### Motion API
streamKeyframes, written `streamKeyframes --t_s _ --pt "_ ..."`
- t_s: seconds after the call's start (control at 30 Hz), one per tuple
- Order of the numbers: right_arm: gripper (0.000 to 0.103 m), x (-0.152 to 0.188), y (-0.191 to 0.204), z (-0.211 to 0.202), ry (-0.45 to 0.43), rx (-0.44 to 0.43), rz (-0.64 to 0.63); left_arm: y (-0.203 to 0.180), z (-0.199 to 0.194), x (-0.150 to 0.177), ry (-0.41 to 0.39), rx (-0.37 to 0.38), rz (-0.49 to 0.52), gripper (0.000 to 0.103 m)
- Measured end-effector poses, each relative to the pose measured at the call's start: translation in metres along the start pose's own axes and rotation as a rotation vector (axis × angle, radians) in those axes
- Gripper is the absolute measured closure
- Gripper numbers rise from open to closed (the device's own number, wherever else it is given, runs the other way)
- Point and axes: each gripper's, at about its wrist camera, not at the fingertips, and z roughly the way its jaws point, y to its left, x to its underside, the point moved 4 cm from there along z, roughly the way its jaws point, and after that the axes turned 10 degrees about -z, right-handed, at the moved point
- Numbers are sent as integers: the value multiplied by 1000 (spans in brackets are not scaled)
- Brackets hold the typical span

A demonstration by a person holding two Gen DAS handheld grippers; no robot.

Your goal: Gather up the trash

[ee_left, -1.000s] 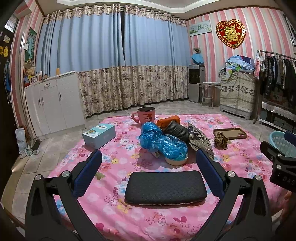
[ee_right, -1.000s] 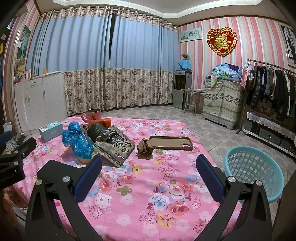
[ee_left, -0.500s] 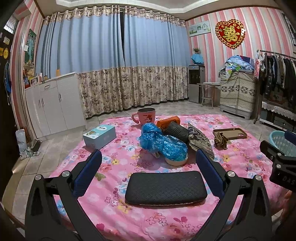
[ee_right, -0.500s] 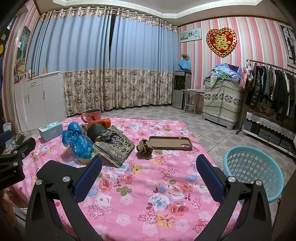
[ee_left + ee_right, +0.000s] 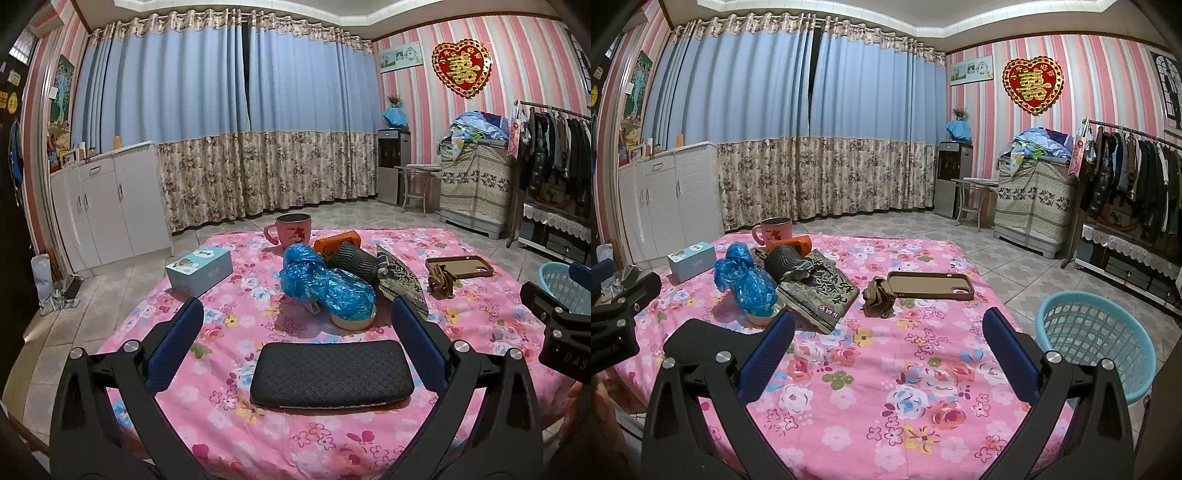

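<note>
While both grippers hover over a table (image 5: 923, 369) draped in pink floral cloth, the left gripper (image 5: 297, 325) and the right gripper (image 5: 888, 334) each stand with jaws spread wide and empty. Legible writing is scarce: a red heart plaque (image 5: 1033, 84) on the striped wall carries the gold double-happiness character, a dark packet (image 5: 823, 288) bears large pale Chinese script that cannot be read at this angle, and the print on a light-blue tissue box (image 5: 199, 269) is too small to make out. Trash sits clustered mid-table: a crumpled blue bag (image 5: 325, 284) lies over a small white bowl, an orange wrapper (image 5: 338, 240) and a ribbed black cup (image 5: 352, 260) lie behind it, and a brown wad (image 5: 879, 297) rests just beside a phone case (image 5: 931, 286). A pink mug (image 5: 293, 229) stands at the far edge, a black pad (image 5: 330, 373) near the left gripper. A blue basket (image 5: 1097, 339) waits on the floor to the right of the table. Nothing has shifted from half a second earlier; both views match almost exactly.
</note>
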Motion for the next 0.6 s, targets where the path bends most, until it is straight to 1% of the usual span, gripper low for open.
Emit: streamKeyframes --t_s 0.2,0.33,0.4,0.5,0.6 --pt "4 0 -1 -2 -2 6 2 3 1 -1 20 6 -17 5" --pt "4 -3 -7 -3 -1 9 26 4 6 -7 33 -1 -17 5" --pt "4 -9 -8 3 6 9 18 2 14 -14 47 -1 -16 5" --pt "4 -21 -8 13 15 10 -4 -3 26 -27 72 20 -4 5" --pt "4 -35 -9 19 -3 -33 16 -10 42 -41 82 34 29 5"
